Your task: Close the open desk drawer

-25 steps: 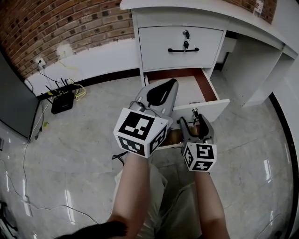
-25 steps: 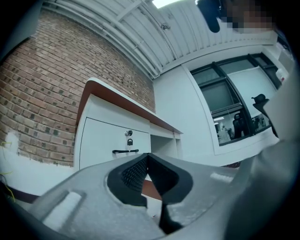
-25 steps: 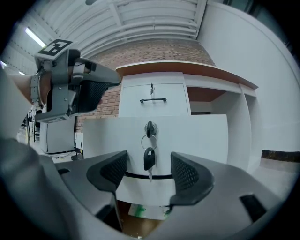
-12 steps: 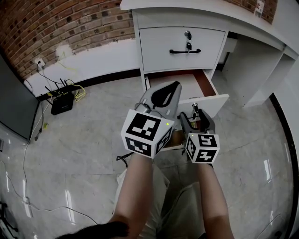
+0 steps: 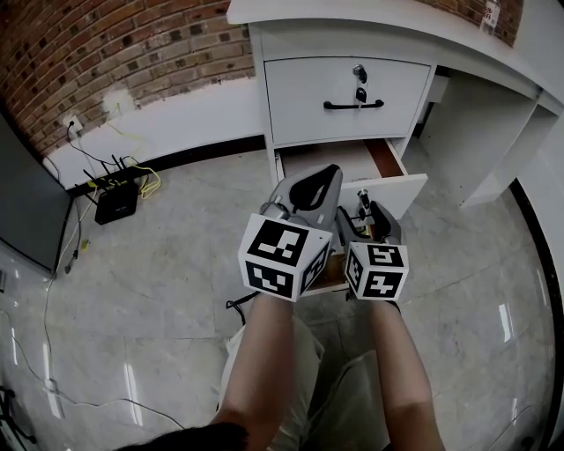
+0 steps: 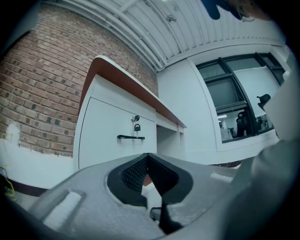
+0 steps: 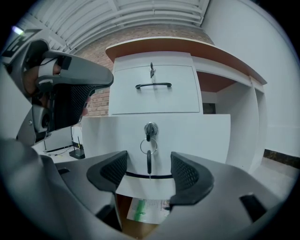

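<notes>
Red brick wall [image 5: 132, 53] behind, glossy floor [image 5: 159, 264] underfoot, white desk [image 5: 493, 132] ahead beneath its worktop [image 5: 352, 11]. Task's drawer [image 5: 392, 195] roughly halfway out, directly below a shut drawer [image 5: 344, 75].

Low and square to the open front, right gripper [image 5: 361, 216] [image 7: 149, 173]: jaws apart, flanking the handle [image 7: 140, 175], with the key [image 7: 149, 159] hanging from the lock [image 7: 150, 127] between them. Touching the front or just short of it: cannot tell. Higher up, left gripper [image 5: 322, 172], seen over the drawer's open top in the head view, jaws closed on nothing.

Pushing step in hand, by the look of it, with about half the travel to go.

- Push straight in and level, through the middle of the front, never at 1 corner, to avoid racking.
- Keep jaw tips off the key, likely to bend or snag.
- Lift the left gripper clear of the gap before closing.
- Ease off near the end to avoid a slam.

Below the front, a brown compartment with a paper [image 7: 147, 209], apparently also open, outside the push line.
</notes>
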Motion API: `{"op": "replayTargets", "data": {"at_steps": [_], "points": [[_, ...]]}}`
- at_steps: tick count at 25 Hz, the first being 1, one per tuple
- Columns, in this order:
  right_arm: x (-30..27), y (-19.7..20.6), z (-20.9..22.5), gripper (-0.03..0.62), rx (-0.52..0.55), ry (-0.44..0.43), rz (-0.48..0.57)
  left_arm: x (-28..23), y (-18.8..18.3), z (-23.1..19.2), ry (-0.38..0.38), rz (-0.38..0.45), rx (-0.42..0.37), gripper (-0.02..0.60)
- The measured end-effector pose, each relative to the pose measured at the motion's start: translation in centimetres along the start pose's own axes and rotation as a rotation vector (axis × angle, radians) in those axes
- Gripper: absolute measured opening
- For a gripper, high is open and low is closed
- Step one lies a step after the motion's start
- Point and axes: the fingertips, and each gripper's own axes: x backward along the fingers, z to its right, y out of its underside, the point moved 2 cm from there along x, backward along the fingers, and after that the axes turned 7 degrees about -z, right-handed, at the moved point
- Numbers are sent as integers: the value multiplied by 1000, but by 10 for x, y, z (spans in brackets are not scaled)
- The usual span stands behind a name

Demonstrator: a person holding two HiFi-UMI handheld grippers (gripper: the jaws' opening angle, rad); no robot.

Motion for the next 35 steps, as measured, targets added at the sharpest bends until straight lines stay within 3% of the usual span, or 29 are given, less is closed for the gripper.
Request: {"op": "replayTargets", "data": {"at_steps": [21,35], "points": [[-61,-23,4,288,1,4,-25,-16,21,-43,0,24,105,6],[-92,-36,7,288,-1,15,-12,-26,35,-66,1,24,130,6]]}}
